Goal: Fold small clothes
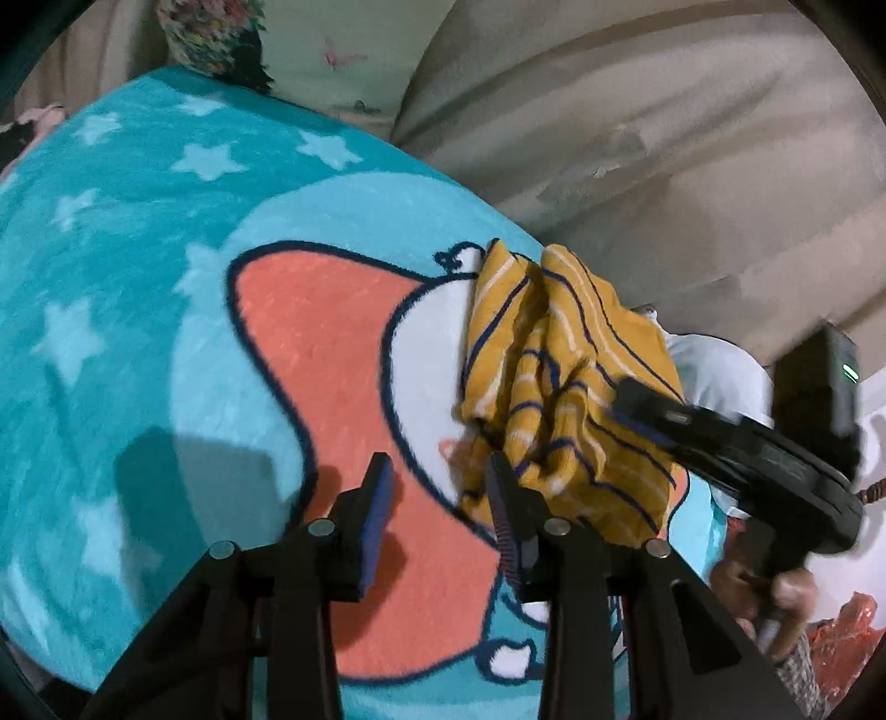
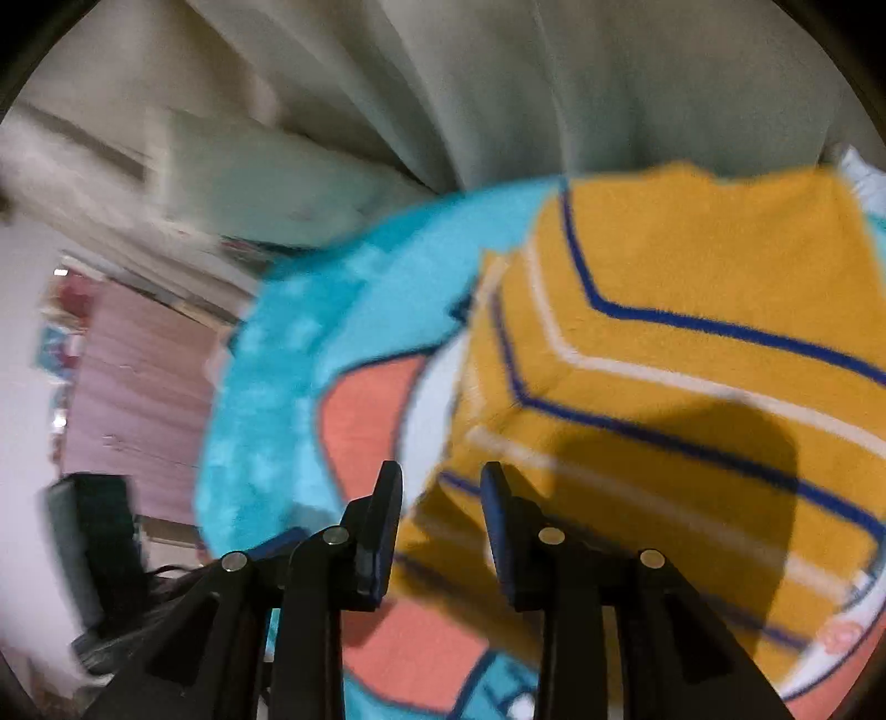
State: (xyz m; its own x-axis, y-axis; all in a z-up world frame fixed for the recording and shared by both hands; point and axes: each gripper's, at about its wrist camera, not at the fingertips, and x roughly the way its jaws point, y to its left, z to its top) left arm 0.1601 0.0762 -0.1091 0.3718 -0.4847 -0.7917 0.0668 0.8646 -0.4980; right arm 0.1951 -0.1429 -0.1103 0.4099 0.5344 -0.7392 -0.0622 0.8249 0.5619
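Observation:
A small mustard-yellow garment (image 1: 559,387) with navy and white stripes lies bunched on a teal star-print blanket (image 1: 138,249) with a cartoon figure. My left gripper (image 1: 440,487) hovers open over the blanket's orange patch, just left of the garment, its right finger at the cloth's edge, nothing between the pads. My right gripper (image 1: 637,407) comes in from the right, held by a hand (image 1: 775,603), its tip over the garment. In the right wrist view the garment (image 2: 692,332) fills the right half, and the right gripper (image 2: 440,498) stands open above its left edge, over the blanket (image 2: 266,415).
Beige draped fabric (image 1: 637,138) rises behind the blanket. A floral item (image 1: 210,33) sits at the far end and a pale cloth (image 1: 714,365) lies beyond the garment. Something red (image 1: 847,626) is at the lower right. A pink surface (image 2: 138,387) and a dark blurred object (image 2: 94,531) lie off the blanket's edge.

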